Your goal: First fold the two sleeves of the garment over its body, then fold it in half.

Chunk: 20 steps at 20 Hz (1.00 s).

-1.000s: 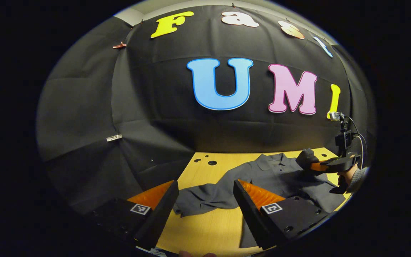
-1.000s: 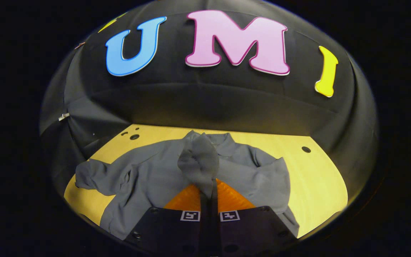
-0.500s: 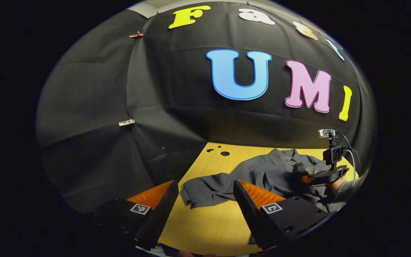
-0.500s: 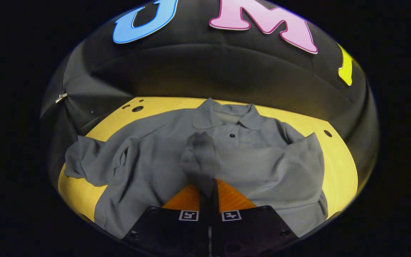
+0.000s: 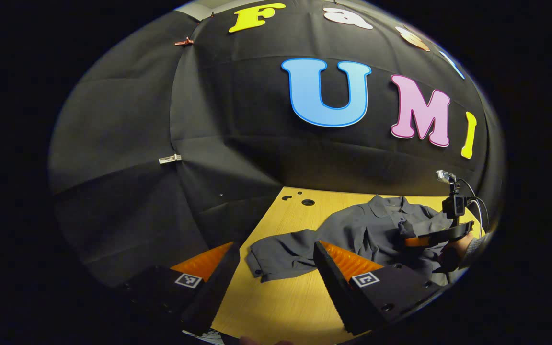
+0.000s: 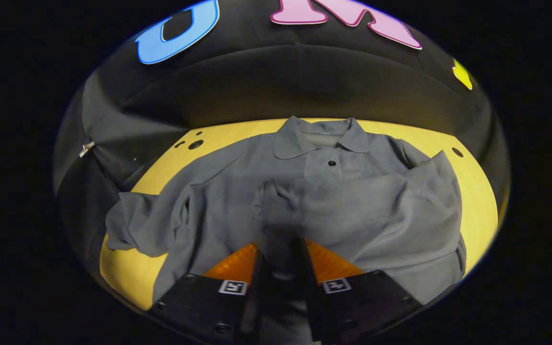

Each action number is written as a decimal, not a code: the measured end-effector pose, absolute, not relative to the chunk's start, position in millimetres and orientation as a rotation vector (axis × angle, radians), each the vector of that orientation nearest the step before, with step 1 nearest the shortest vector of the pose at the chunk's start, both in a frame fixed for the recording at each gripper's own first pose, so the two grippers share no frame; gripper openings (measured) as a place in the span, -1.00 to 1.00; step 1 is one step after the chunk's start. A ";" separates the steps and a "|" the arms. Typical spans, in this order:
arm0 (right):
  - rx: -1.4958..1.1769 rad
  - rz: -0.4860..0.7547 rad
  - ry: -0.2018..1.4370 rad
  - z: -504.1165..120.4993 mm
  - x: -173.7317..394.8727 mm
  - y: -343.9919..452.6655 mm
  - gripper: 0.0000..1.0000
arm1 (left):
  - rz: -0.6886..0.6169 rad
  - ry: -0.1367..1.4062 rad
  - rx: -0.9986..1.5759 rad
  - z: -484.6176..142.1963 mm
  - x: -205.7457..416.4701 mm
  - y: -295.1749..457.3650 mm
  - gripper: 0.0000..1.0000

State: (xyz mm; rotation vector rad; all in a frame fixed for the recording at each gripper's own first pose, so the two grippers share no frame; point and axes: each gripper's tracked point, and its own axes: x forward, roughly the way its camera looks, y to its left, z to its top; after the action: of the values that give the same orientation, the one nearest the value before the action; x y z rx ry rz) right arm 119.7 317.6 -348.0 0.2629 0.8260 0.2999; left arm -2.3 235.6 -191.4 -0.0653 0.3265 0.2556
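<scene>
Now grey shirt [image 6: 343,201] on table [image 6: 477,206], right hand-held gripper [image 6: 280,254] parted over sleeve [image 6: 281,206]

One grey collared button-front garment [image 6: 343,191] lies on one yellow wooden tabletop [image 6: 477,211], with two sleeves: one [image 6: 137,230] spread out at the side, one [image 6: 400,206] folded across the body. Two dark buttons are countable on the placket (others may be hidden). Two two-finger grippers are present: the left [image 5: 273,266] and the right [image 6: 280,261]. One sleeved hand [image 5: 453,249] is visible.
</scene>
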 end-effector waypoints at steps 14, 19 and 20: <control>0.278 0.407 0.741 -292.2 76.9 322.7 0.11 | 0.233 0.481 -0.053 -290.4 59.7 265.8 0.96; 0.222 0.366 0.724 -284.9 50.2 280.7 0.12 | 0.248 0.580 -0.083 -337.7 71.5 272.0 0.95; 0.218 0.360 0.724 -282.9 44.3 272.1 0.12 | 0.253 0.598 -0.091 -344.7 74.9 273.5 0.97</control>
State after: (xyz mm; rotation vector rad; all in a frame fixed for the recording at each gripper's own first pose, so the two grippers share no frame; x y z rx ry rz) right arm 44.3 272.1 -282.9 0.2176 0.7237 0.3596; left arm 74.9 273.5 -344.7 -0.0912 0.5981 0.2531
